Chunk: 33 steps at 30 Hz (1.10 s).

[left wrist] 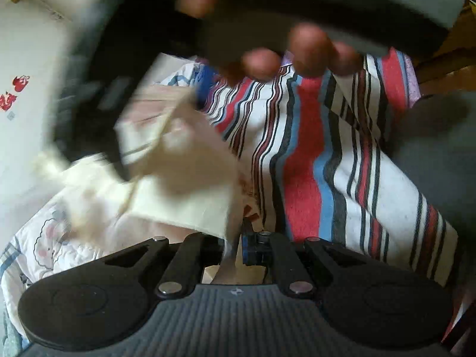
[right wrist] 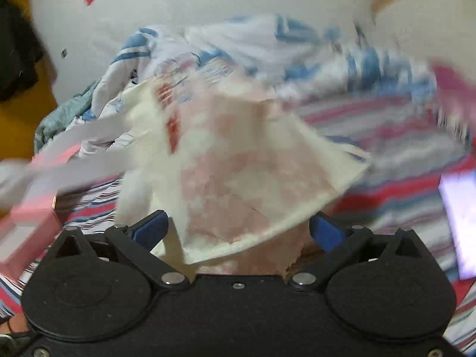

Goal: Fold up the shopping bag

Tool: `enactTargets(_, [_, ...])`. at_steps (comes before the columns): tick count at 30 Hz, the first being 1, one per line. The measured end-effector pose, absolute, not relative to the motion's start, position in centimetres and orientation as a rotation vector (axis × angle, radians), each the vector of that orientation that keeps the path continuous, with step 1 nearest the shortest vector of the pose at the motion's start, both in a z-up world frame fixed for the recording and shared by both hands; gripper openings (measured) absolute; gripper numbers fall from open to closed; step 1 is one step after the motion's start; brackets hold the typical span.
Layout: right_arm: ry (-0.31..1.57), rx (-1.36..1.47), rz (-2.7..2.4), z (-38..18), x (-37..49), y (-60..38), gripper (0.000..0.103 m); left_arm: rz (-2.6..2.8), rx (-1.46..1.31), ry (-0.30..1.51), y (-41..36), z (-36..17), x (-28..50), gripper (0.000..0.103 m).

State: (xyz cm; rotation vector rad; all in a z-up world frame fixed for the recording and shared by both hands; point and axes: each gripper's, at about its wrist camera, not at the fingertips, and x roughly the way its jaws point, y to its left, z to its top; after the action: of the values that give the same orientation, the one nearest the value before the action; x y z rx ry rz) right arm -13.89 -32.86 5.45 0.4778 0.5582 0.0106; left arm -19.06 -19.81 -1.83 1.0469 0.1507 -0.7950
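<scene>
In the left wrist view, at nine o'clock, we see a white wall (left wrist: 26, 68) with small red stickers, too blurred to read; toward the centre the bag (left wrist: 178, 184), cream and thin, hangs in the air above the striped sheet (left wrist: 303, 163). Our left gripper (left wrist: 238, 250) is clenched on a lower edge of the bag, its fingers pinched together at six o'clock. At twelve o'clock a hand (left wrist: 297, 53) holds the other tool's dark body. In the right wrist view the bag (right wrist: 238, 163) fills the centre, a pale handle strap trailing toward nine o'clock over a pink box (right wrist: 26, 217). Our right gripper (right wrist: 238, 232) stands wide, blue fingers (right wrist: 151, 226) far apart with cloth draped between them but not pinched. We judge the bag light, soft and floppy, holding no shape of its own, likely to slide and billow; corners and seamed edges look the surest holds, since the middle just bunches. Red print shows on the bag near eleven o'clock, yet motion blur leaves no word or brand legible. A crumpled blue-and-white quilt (right wrist: 267, 44) lies behind at twelve o'clock.
</scene>
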Motion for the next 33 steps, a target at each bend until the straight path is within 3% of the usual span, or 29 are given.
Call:
enactTargets(6, [0.579,0.582,-0.042,3.4,-13.9,-34.7,0.1,-0.819,0.781,0.19,-14.1,2.3,-19.4,0.016])
enactTargets(7, [0.574,0.612,-0.047,3.2,-14.1,-35.2,0.094,-0.819,0.725,0.202,-13.0,3.0,-19.3,0.016])
enactTargets(8, [0.569,0.641,-0.053,2.9,-14.2,-35.6,0.07,-0.796,0.683,0.206,-12.1,3.5,-19.1,0.016])
enactTargets(10, [0.56,0.7,-0.063,2.5,-14.6,-36.5,0.041,-0.754,0.621,0.21,-10.1,4.5,-18.7,0.016])
enactTargets(11, [0.555,0.72,-0.062,2.3,-14.7,-36.8,0.027,-0.747,0.582,0.225,-9.1,5.0,-18.2,0.016])
enactTargets(12, [0.551,0.727,-0.054,2.4,-14.7,-36.9,0.025,-0.742,0.536,0.244,-8.1,5.6,-17.7,0.016])
enactTargets(16, [0.559,0.686,0.001,2.5,-15.4,-37.0,0.017,-0.702,0.334,0.298,-3.8,8.6,-14.8,0.016])
enactTargets(24, [0.57,0.58,0.081,3.2,-18.1,-39.4,0.016,-0.97,0.129,0.452,-1.9,12.0,-9.8,0.026])
enactTargets(31, [0.519,0.67,0.084,2.7,-16.5,-38.8,0.014,-1.042,0.386,0.67,-1.5,7.3,-11.8,0.028])
enactTargets(33, [0.52,0.676,0.094,2.4,-15.6,-38.0,0.014,-1.055,0.348,0.676,-0.9,6.8,-12.2,0.028])
